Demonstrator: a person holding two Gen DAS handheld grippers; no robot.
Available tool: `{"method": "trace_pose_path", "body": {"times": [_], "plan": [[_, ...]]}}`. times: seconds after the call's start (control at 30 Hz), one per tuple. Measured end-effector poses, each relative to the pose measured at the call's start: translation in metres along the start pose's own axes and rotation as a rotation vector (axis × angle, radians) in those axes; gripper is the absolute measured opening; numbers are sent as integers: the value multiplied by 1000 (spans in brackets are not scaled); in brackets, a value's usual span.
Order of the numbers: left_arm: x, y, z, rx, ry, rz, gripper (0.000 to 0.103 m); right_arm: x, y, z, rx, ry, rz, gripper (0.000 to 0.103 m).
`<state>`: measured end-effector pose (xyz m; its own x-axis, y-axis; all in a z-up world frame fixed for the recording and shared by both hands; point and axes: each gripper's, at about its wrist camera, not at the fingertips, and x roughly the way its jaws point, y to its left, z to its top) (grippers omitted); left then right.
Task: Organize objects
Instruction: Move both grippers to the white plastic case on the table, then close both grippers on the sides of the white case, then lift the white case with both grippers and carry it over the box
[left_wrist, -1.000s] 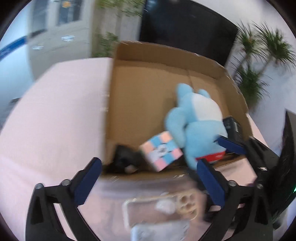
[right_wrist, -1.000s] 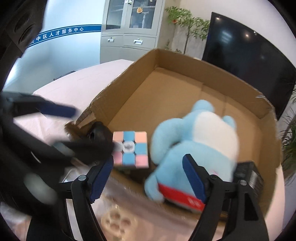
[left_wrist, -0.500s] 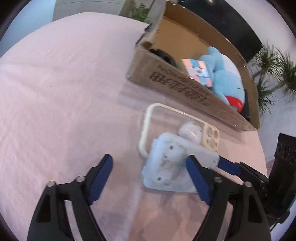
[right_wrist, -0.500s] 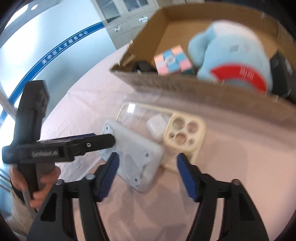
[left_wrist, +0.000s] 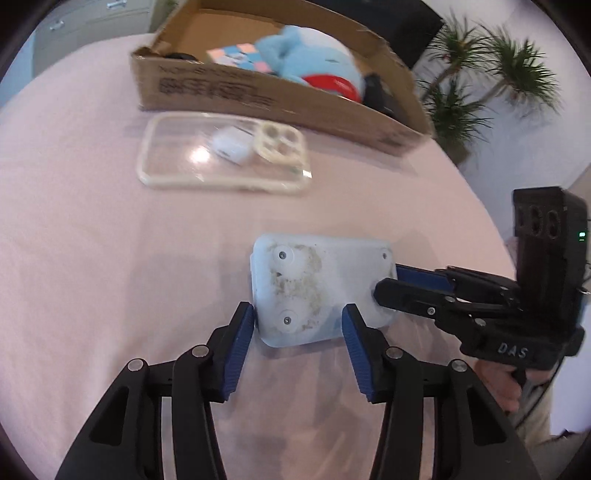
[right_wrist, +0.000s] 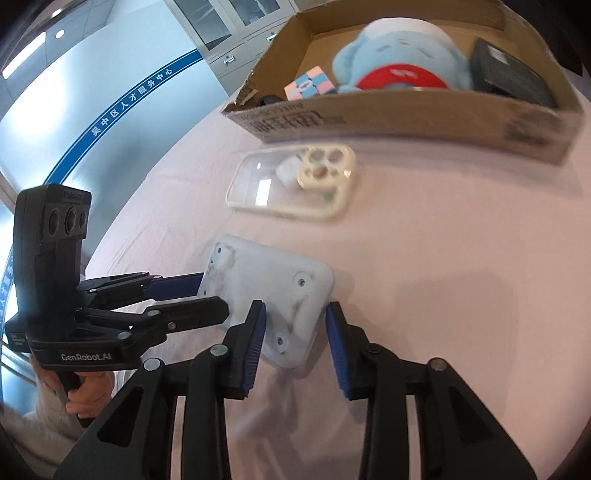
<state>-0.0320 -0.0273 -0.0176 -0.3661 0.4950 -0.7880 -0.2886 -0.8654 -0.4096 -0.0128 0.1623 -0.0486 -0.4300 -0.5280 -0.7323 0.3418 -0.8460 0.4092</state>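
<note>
Both tools meet at one frosted white plastic plate (left_wrist: 317, 291) lying flat on the pink table (left_wrist: 110, 240), near its front and well apart from the cardboard box (left_wrist: 280, 99). From the left wrist view, the left tool (left_wrist: 298, 325) has its blue pads either side of the plate's near edge; the left pad touches a corner, while the right pad seems to overlap the plate, so whether it grips is hard to tell. That view also shows the right tool (left_wrist: 388, 286) reaching in from the side, one black finger over the plate's right end and a blue pad at its far corner.

The right wrist view shows the right tool (right_wrist: 295, 321) straddling the plate (right_wrist: 269, 291) narrowly, with a slight gap at each pad, and the left tool (right_wrist: 214, 295) coming in sideways with one finger above and one behind the plate's edge. Only here does a black box (right_wrist: 513, 75) inside the carton (right_wrist: 406, 118) read clearly, beside the blue plush toy (right_wrist: 402, 59) and pastel cube (right_wrist: 309, 85).

Between plate and box lies a clear phone case (left_wrist: 221, 153) with a small white object (left_wrist: 231, 146) on it, too blurred to identify. A dark thing in the box's left corner is mostly hidden by the wall.
</note>
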Motion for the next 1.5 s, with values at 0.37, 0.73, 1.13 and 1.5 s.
{"method": "trace_pose_path", "body": {"times": [0.37,0.73,1.13,1.5], "plan": [[12,-26,6,45,28,18,66,-28,-24,-28,143,-74,5,55],[16,-16,10,21,29,-49,42,-20,-21,-24,132,-58,-8,39],[19,-37,1,153,-4,22,61,-22,-20,-26,130,-66,-5,37],[13,-26,-4,158,-6,-39,67,-28,-1,-34,-18,-67,-26,34]]}}
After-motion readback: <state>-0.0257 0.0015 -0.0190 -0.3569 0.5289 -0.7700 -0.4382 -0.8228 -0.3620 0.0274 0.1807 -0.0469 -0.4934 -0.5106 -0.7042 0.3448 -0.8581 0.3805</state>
